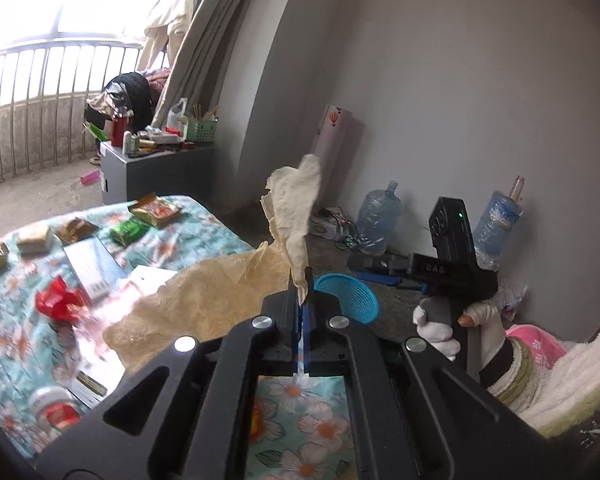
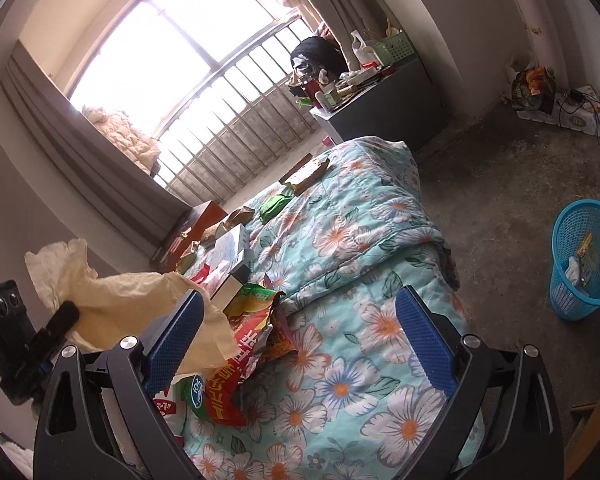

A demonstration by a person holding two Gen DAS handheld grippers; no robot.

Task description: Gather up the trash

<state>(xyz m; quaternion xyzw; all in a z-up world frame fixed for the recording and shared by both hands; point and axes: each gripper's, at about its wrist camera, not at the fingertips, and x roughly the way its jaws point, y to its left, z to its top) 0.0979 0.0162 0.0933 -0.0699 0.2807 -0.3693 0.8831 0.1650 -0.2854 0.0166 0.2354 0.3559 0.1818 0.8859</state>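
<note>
My left gripper (image 1: 302,294) is shut on a crumpled tan tissue (image 1: 294,204); one end stands up above the jaws and the rest drapes to the left over the bed. Just beyond its tips a blue mesh waste basket (image 1: 354,298) stands on the floor. In the right wrist view the same tissue (image 2: 120,300) hangs at the left. My right gripper (image 2: 300,324) is open above the floral quilt (image 2: 340,240) with nothing between its blue pads (image 2: 424,336). A red and green snack bag (image 2: 248,340) lies by its left finger. The basket (image 2: 588,256), holding some scraps, is on the floor at the right.
Several wrappers (image 1: 154,210), a red foil scrap (image 1: 58,302), a white box (image 1: 94,268) and a small jar (image 1: 54,406) lie on the bed. A gloved hand (image 1: 440,328) holds the other tool at right. Water bottles (image 1: 378,218) stand by the wall; a cluttered cabinet (image 1: 156,168) stands near the balcony.
</note>
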